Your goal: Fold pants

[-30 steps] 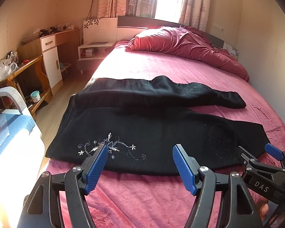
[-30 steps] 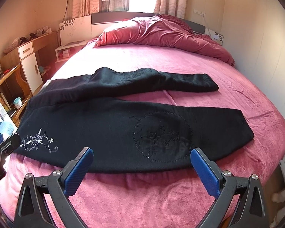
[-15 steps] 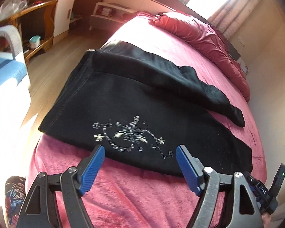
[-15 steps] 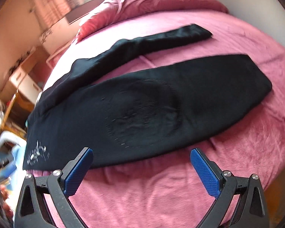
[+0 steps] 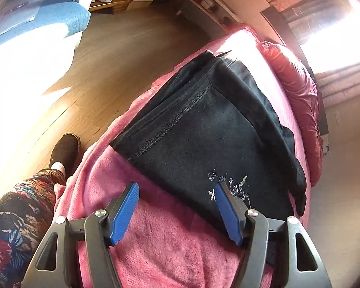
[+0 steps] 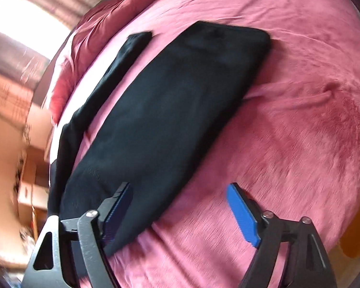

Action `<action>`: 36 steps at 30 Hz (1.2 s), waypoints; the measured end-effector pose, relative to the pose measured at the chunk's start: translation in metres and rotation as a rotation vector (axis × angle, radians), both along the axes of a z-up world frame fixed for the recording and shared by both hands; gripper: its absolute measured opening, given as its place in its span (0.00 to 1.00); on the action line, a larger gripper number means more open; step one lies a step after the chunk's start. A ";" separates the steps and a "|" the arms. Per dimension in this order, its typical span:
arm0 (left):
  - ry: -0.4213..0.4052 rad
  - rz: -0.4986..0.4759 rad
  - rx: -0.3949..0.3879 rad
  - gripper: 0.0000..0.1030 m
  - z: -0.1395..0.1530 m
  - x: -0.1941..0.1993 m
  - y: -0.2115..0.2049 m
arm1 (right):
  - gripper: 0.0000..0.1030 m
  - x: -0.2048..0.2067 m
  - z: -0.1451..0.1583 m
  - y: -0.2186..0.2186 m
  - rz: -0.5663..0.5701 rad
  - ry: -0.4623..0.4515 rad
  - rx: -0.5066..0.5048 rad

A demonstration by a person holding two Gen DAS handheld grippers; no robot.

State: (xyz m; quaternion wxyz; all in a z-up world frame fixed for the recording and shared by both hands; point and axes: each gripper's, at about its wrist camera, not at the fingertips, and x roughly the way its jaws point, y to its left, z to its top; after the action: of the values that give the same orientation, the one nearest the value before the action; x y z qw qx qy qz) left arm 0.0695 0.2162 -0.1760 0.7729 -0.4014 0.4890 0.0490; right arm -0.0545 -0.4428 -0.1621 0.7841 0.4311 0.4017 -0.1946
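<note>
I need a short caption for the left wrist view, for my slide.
Open left gripper poised over the near edge of black pants lying on a pink bed.

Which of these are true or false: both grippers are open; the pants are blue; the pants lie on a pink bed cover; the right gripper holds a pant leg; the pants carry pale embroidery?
1. Both grippers are open. True: the left gripper and the right gripper stand wide apart.
2. The pants are blue. False: they are black.
3. The pants lie on a pink bed cover. True.
4. The right gripper holds a pant leg. False: it grips nothing.
5. The pants carry pale embroidery. True.
</note>
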 end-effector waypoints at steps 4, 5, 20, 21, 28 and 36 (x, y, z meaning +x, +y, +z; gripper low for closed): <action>0.028 0.035 0.000 0.49 -0.007 0.015 -0.002 | 0.73 0.008 0.002 -0.022 -0.053 -0.014 0.003; 0.025 0.024 0.011 0.47 -0.006 0.020 -0.004 | 0.72 0.011 0.003 -0.026 -0.066 -0.018 0.002; -0.078 -0.117 0.190 0.06 0.033 0.021 -0.013 | 0.14 0.052 0.031 -0.055 -0.042 0.044 -0.149; -0.082 -0.124 0.198 0.06 0.037 0.017 -0.013 | 0.14 0.048 0.033 -0.054 -0.041 0.045 -0.155; -0.069 -0.174 0.226 0.06 0.048 -0.014 -0.010 | 0.13 0.002 0.040 -0.051 -0.040 0.084 -0.198; 0.077 -0.247 0.237 0.10 0.025 -0.029 -0.011 | 0.13 -0.039 0.021 -0.053 -0.044 0.157 -0.183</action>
State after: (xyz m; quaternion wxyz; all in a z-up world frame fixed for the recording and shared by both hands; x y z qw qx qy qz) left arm 0.0401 0.2050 -0.1512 0.7956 -0.2421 0.5547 0.0263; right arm -0.0930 -0.4956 -0.1413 0.7818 0.3500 0.4329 -0.2809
